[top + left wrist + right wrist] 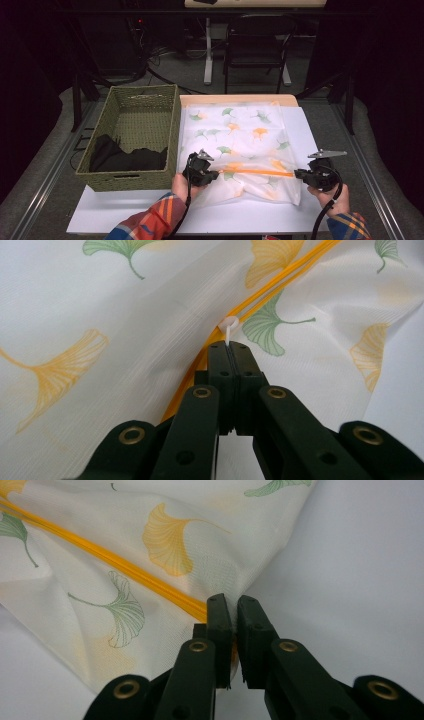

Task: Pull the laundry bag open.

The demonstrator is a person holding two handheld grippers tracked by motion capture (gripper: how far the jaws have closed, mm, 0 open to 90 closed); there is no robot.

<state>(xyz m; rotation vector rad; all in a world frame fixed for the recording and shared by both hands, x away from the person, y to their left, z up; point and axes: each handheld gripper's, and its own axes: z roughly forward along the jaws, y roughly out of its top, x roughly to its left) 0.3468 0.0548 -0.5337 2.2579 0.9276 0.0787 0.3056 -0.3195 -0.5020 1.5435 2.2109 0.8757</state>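
A white zip bag (245,150) printed with green and orange ginkgo leaves lies flat on the white table (150,215). An orange zipper (260,172) runs across its near part. My left gripper (216,175) is shut on the white zipper pull (228,326) at the zipper's left end. In the left gripper view the two jaws press together just below the pull's ring. My right gripper (296,174) is shut on the bag's edge at the zipper's right end (200,611), with the fabric pinched between the jaws and drawn into folds.
A woven green basket (145,107) stands left of the bag with a black cloth (120,157) in it. Bare table runs along the front edge. A chair (257,45) and table legs stand on the floor beyond.
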